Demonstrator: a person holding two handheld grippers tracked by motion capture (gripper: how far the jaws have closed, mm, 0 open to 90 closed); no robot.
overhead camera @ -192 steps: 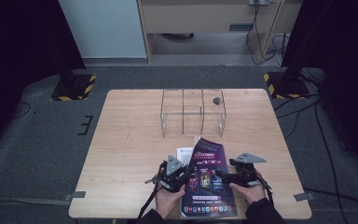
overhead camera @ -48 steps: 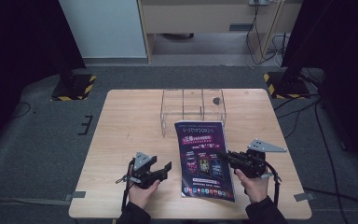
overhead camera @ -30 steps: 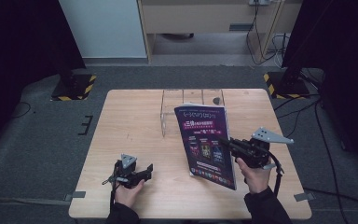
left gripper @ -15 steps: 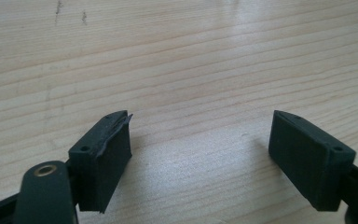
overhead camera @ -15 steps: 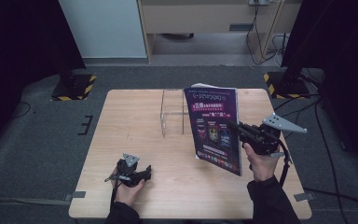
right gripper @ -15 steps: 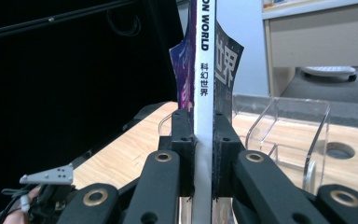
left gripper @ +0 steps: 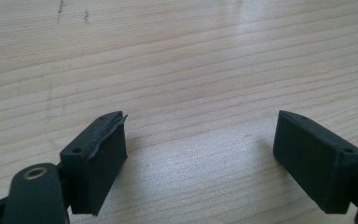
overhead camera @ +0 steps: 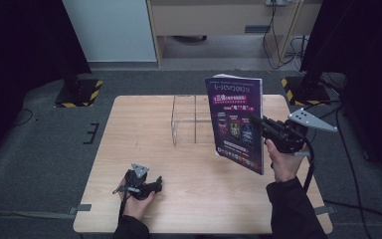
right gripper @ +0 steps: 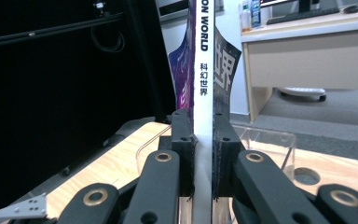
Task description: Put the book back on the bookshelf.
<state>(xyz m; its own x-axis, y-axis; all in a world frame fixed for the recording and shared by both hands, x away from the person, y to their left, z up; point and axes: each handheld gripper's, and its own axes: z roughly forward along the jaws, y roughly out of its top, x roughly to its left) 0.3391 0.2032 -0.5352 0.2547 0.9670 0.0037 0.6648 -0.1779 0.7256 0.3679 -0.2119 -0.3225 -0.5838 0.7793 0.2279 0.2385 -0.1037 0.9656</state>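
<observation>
A purple magazine [overhead camera: 236, 122] stands upright in the air over the right half of the table, its cover facing left. My right gripper [overhead camera: 259, 124] is shut on its spine edge; in the right gripper view the white spine [right gripper: 203, 93] sits clamped between the two black pads [right gripper: 182, 154]. My left gripper [overhead camera: 155, 184] rests low at the table's front left, holding nothing. Its jaws have just been opening and now stand wide apart over bare wood, and the left pad [left gripper: 98, 158] shows a frayed edge.
A clear acrylic divider box [overhead camera: 191, 119] stands at the middle back of the wooden table [overhead camera: 144, 124], just left of and behind the magazine. A small round dark thing [right gripper: 306, 176] lies by the box's far side. Dark curtains and floor surround the table.
The right gripper has lifted the magazine higher and stood it more upright, toward the acrylic box. The left hand stays at the front left, its jaws a little wider.
</observation>
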